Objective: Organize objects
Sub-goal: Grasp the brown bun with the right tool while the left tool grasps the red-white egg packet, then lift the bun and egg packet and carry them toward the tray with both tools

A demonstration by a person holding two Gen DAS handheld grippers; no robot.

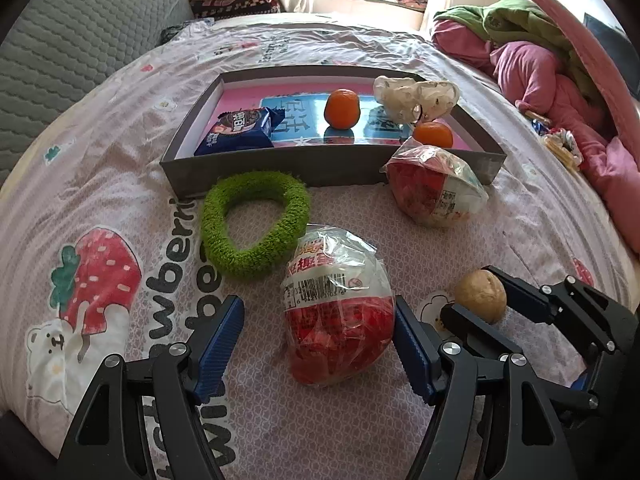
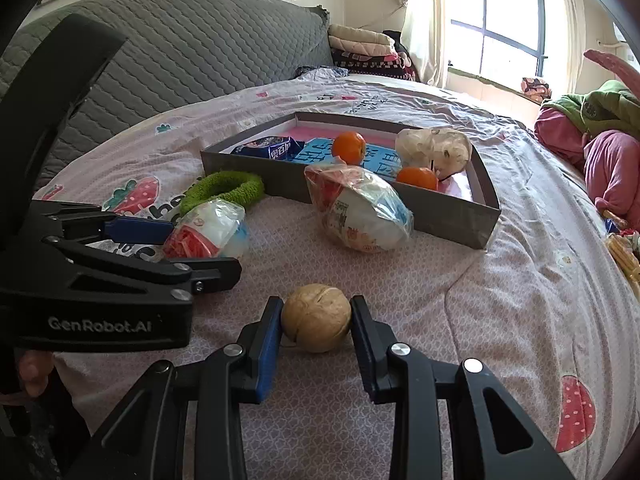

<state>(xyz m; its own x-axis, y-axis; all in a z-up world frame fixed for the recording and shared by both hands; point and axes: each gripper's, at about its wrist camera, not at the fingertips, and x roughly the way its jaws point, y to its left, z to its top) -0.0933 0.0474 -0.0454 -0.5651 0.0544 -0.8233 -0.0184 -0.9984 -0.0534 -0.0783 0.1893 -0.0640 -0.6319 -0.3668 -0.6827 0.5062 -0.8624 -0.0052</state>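
Pink strawberry bedding covers the bed. Nearest, the right gripper squeezes a round nut. At ten o'clock, the left gripper stands wide around a wrapped egg toy, not pinching it. Farther, at twelve o'clock, sits the gray box with oranges.

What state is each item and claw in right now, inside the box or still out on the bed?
Left claw: open, straddling the near egg, not gripping.
Right claw: shut on the walnut.
Walnut: on the bed, clamped.
Near wrapped egg: on the bed, out.
Far wrapped egg: on the bed, against the box.
Green ring: on the bed, out.
Grey box: open-topped.
Blue snack packet: inside.
Two oranges: inside.
White bag: inside, crumpled.
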